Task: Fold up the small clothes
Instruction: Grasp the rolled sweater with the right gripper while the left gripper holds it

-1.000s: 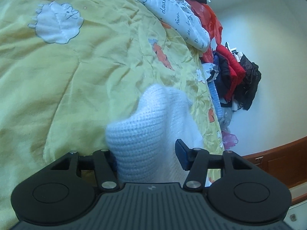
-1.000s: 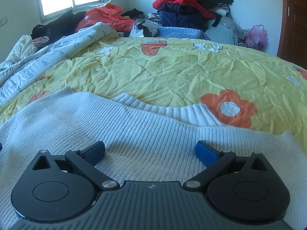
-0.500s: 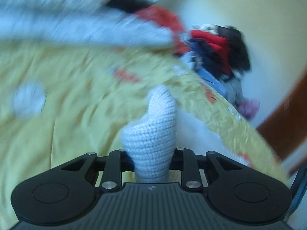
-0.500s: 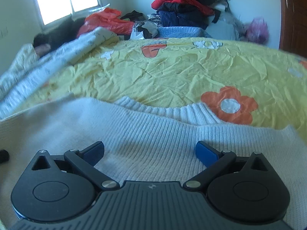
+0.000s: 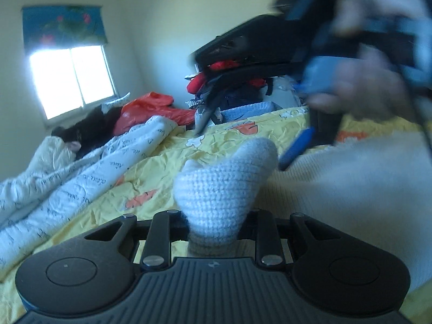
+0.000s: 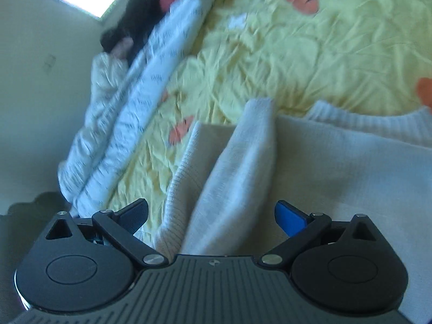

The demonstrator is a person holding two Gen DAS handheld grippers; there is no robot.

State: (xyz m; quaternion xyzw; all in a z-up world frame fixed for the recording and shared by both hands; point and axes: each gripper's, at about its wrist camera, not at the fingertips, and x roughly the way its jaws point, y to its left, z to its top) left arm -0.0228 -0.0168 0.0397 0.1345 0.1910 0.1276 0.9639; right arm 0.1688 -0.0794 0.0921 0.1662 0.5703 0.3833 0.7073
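From the left wrist view, the left gripper (image 5: pixel 214 226) was seen closed tight on a bunched fold of the white sweater (image 5: pixel 224 186), which was pinched between its jaws and stood up in a rounded hump just ahead of them. The rest of the sweater was spread to the right of the jaws over the yellow bedsheet (image 5: pixel 151 178). Up and to the right, a blurred hand (image 5: pixel 375 81) was seen around the right gripper (image 5: pixel 294 148), one blue fingertip of which hung close above the sweater; whether it touched could not be told. A white quilt (image 5: pixel 81 167) lay far to the left.

From the right wrist view, the right gripper (image 6: pixel 212 216) was seen spread wide, with nothing gripped. A raised fold of the sweater (image 6: pixel 243 178) ran forward between its jaws, with neither pad pressed on it. The bedsheet (image 6: pixel 297 54) lay beyond, the quilt (image 6: pixel 140 86) to the left.
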